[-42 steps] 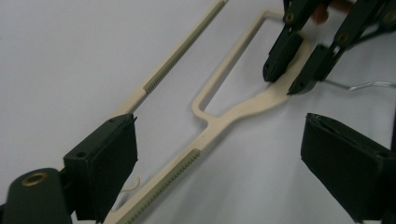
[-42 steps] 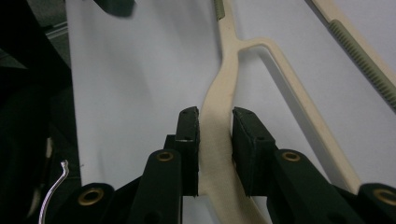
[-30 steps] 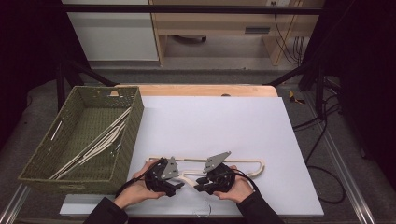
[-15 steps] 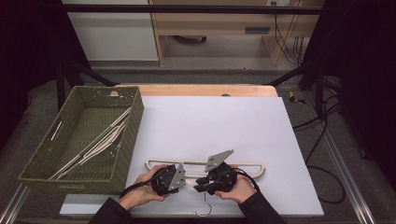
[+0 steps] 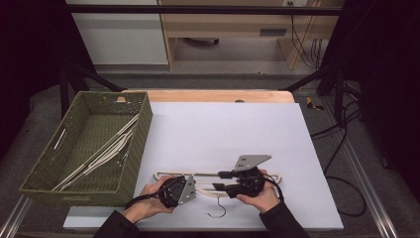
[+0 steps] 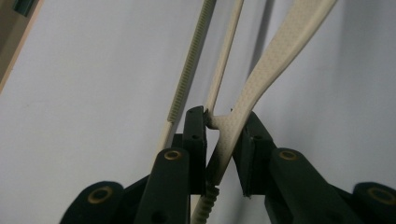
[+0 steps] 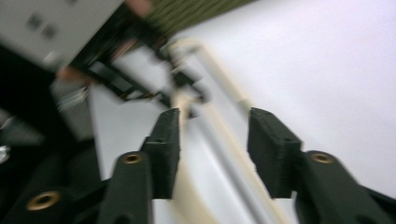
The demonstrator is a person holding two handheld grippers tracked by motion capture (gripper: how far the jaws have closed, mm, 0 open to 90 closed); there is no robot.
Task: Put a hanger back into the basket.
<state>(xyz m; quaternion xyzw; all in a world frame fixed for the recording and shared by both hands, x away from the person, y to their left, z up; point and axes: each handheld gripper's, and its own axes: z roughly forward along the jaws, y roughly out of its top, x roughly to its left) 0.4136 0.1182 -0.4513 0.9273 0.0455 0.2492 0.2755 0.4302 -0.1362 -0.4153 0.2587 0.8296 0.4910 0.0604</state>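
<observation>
Near the surface's front edge, my left gripper [image 6: 219, 140] has just closed its fingers on the cream hanger [image 6: 280, 51]; my right gripper [image 7: 212, 149] has just opened, fingers straddling it.

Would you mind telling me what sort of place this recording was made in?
Probably a lab or workshop recording station: a white table inside a black frame, loose cables on the floor, and a woven basket of hangers as practice props.

Basket [image 5: 84, 148] left on table [image 5: 223, 129]; hanger [image 5: 218, 174] right of it.
</observation>
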